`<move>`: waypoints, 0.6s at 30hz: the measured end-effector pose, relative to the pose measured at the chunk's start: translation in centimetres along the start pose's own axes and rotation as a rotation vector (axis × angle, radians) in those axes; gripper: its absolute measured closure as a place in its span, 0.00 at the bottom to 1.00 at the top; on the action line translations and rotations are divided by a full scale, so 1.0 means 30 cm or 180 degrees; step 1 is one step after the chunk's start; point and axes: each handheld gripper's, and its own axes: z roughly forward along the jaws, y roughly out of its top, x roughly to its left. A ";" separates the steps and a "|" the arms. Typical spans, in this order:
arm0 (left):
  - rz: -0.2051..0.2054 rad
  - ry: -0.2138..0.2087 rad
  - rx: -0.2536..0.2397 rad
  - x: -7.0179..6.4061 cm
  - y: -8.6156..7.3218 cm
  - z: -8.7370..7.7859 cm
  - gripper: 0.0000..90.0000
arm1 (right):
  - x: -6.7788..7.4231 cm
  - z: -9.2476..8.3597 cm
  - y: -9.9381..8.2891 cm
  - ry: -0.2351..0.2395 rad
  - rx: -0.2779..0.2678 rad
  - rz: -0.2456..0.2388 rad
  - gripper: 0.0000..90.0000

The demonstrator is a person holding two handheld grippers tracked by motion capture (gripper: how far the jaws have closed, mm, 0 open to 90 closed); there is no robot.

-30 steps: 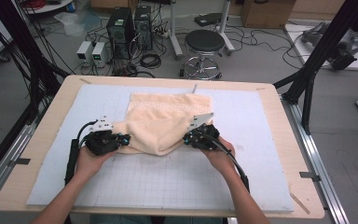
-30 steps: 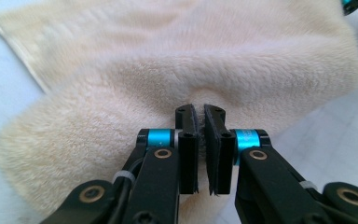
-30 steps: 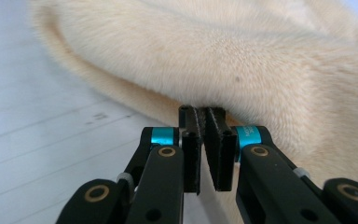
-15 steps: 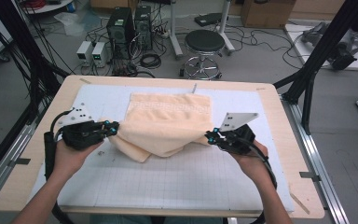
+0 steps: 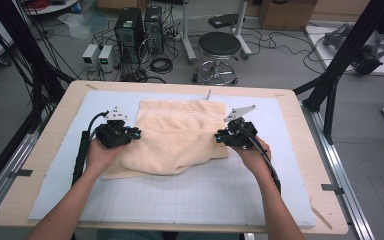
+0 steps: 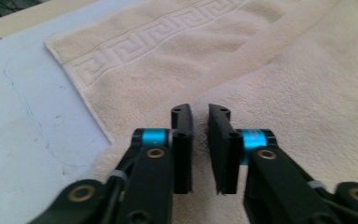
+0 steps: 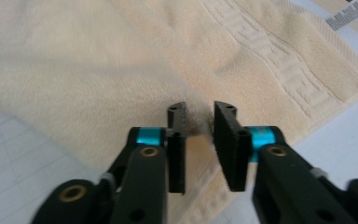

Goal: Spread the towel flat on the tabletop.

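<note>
With the cream terry towel with a Greek-key border (image 5: 177, 135) folded over on the table's pale blue gridded mat (image 5: 190, 192), the left hand-held gripper (image 5: 136, 134) and right hand-held gripper (image 5: 219, 137) have just been opening, jaws slightly parted with nothing pinched, so the fold looks just released and next calls for re-gripping an edge, while the gripper views reveal the small jaw gaps that the high view blurs.

no readable text, labels or signs

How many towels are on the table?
1. The cream towel lies folded on the middle of the table, between the left gripper and the right gripper. Its folds could hide something underneath.
</note>
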 end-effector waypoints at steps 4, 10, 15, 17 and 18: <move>0.0043 -0.0118 -0.0166 -0.006 -0.011 -0.060 0.73 | 0.008 -0.024 -0.002 0.0100 -0.0116 -0.0038 0.73; 0.0124 -0.0272 -0.0237 -0.042 -0.098 -0.147 0.65 | 0.109 -0.096 -0.048 0.0254 -0.0334 -0.0309 0.70; 0.0250 -0.0455 -0.0075 -0.080 -0.209 -0.130 0.62 | 0.188 -0.045 -0.095 0.0439 -0.0170 -0.0627 0.65; 0.0283 -0.0486 0.0082 -0.083 -0.240 -0.098 0.62 | 0.200 0.007 -0.101 0.0484 -0.0062 -0.0682 0.62; 0.0292 -0.0524 0.0171 -0.079 -0.248 -0.080 0.62 | 0.204 0.033 -0.102 0.0490 -0.0025 -0.0706 0.62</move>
